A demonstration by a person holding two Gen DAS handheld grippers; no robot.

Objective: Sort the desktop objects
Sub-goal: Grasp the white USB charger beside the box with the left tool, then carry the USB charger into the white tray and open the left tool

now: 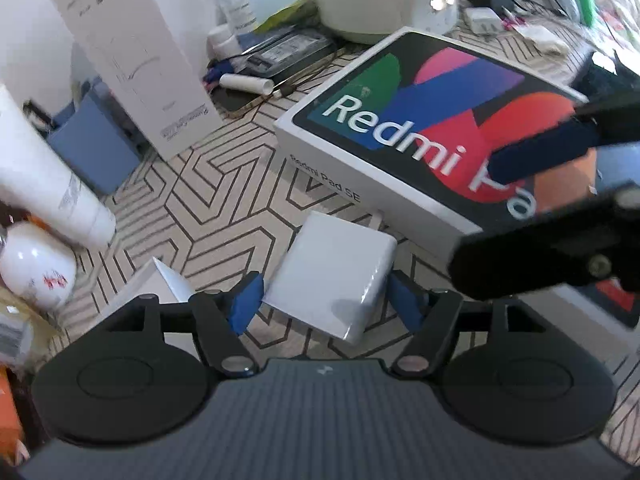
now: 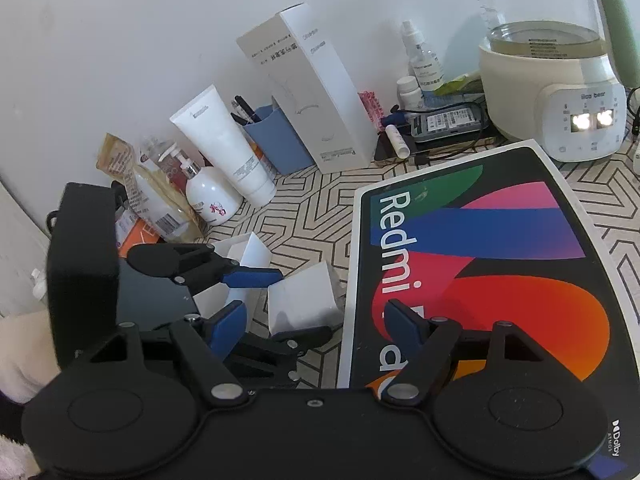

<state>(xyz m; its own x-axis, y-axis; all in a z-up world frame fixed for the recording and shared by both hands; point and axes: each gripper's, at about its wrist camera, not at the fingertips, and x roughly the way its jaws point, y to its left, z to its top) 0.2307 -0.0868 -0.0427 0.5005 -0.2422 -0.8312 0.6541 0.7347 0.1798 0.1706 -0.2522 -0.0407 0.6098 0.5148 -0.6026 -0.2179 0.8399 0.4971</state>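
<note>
A small white box [image 1: 334,276] lies on the patterned desk between the blue pads of my left gripper [image 1: 326,304], which is open around it; I cannot tell if the pads touch it. The box also shows in the right wrist view [image 2: 300,300], with the left gripper [image 2: 276,304] beside it. A large Redmi Pad box [image 1: 420,120] lies just right of it. My right gripper [image 2: 316,324] is open and empty, hovering over the Redmi box's [image 2: 480,260] left edge. It shows in the left wrist view [image 1: 532,184] too.
A tall white carton [image 2: 316,92], a blue pen holder [image 2: 276,140], a white tube [image 2: 228,148] and a pump bottle [image 2: 210,196] stand at the back left. A kettle [image 2: 548,92], a phone [image 2: 448,124] and small bottles stand behind the Redmi box. An open white box [image 2: 248,256] lies left.
</note>
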